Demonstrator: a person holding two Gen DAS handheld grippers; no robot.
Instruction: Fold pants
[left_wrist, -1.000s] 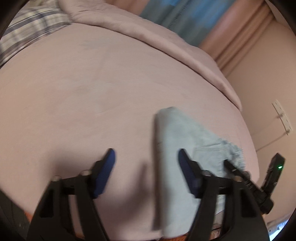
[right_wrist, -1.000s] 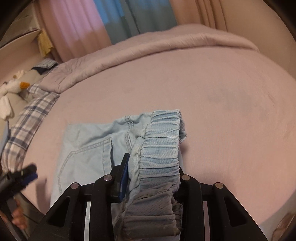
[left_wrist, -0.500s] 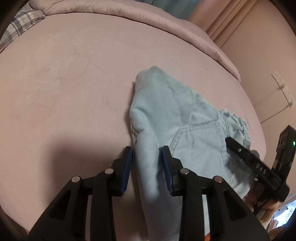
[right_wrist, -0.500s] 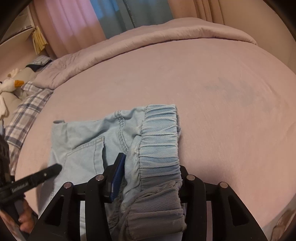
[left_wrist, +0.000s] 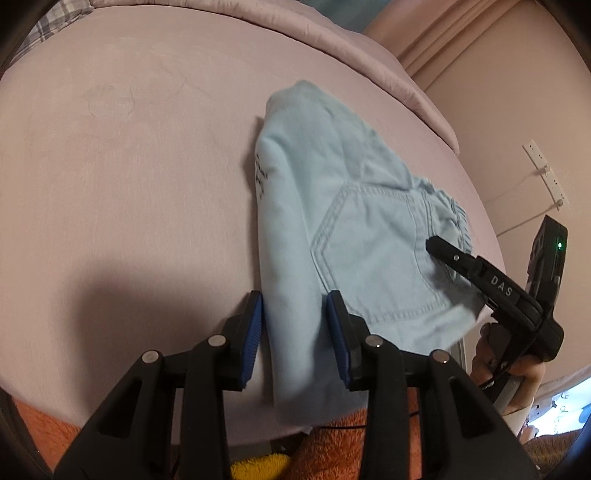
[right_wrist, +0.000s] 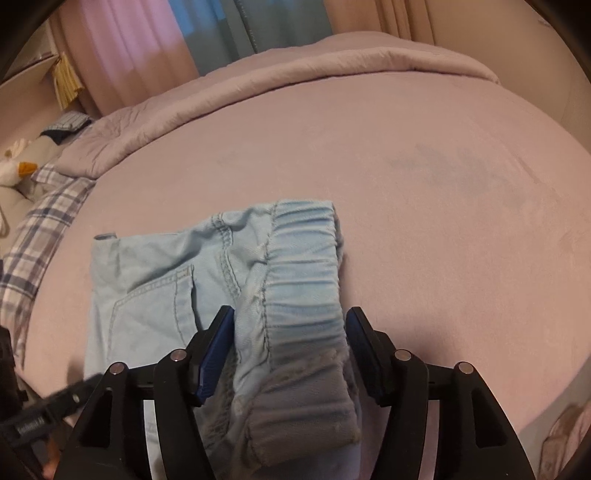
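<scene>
Light-blue denim pants (left_wrist: 354, 229), folded, pocket up, elastic waistband bunched

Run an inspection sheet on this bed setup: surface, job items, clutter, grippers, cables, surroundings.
Surface: pink bed sheet, mostly bare, faint marks.
Job's things: light blue pants, folded, near the bed's front edge; elastic waistband on the right.
Clutter: plaid fabric, stuffed toy, rolled duvet.
Grippers: left gripper straddles the folded edge, jaws just reopened slightly, grip unclear; right gripper has just been opening, waistband between its pads, released.
Cables: thin cord to the wall power strip.
Surroundings: curtains, orange rug.
</scene>
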